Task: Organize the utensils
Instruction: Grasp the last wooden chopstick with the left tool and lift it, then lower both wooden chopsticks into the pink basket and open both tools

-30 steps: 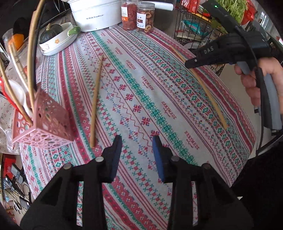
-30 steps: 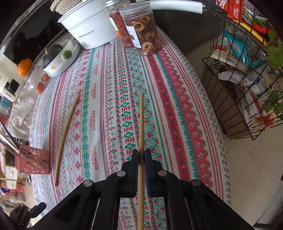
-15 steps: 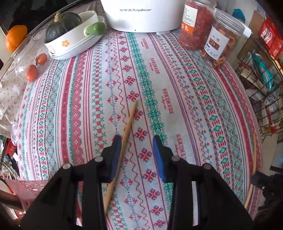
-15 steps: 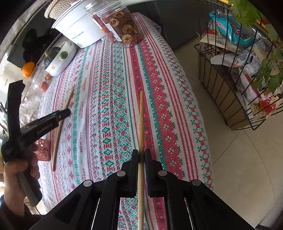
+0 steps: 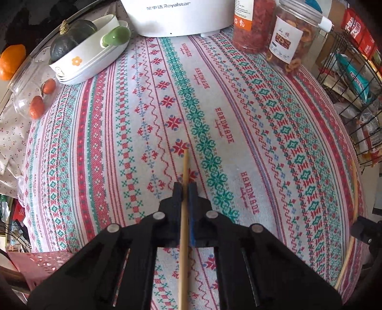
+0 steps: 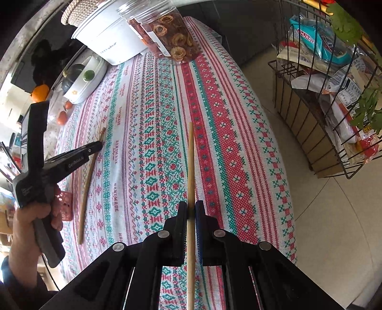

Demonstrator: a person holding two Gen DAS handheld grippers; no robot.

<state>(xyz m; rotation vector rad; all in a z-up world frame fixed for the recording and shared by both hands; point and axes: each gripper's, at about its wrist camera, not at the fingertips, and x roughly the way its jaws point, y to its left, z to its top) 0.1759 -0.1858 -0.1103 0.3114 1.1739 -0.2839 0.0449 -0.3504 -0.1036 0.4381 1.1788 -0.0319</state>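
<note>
left gripper (image 5: 185,188): jaws pinched narrow on the left chopstick (image 5: 184,214), lower centre of the left wrist view; stick runs along the fingers, tip poking out ahead over the tablecloth (image 5: 238,114).
right gripper (image 6: 191,207): pinched shut on the right chopstick (image 6: 191,167), lower centre of the right wrist view; long free length ahead of the jaws.
stick height: cannot tell whether either one is off the cloth or touching it.
pink holder (image 5: 40,264): lower left corner of the left view, just beside the left gripper; judged to be the drop target.
risk 1: both grips look thin, stick clamped along its length on flat pads. A fast swing could let it pivot or slide out.
risk 2: long overhang in the right gripper could clip the jars (image 5: 274,31) or the left tool when brought across.
risk 3: holder looks light and latticed. An angled entry could catch an opening or tip it.
risk 4: both hands converging on one holder means collision. Go one at a time.
count, chopsticks: 2, one per gripper.
count, holders: 1.
count, jars: 2, upper right in the left view.
count, appliance (image 5: 176,16): 1 white unit, top centre.
</note>
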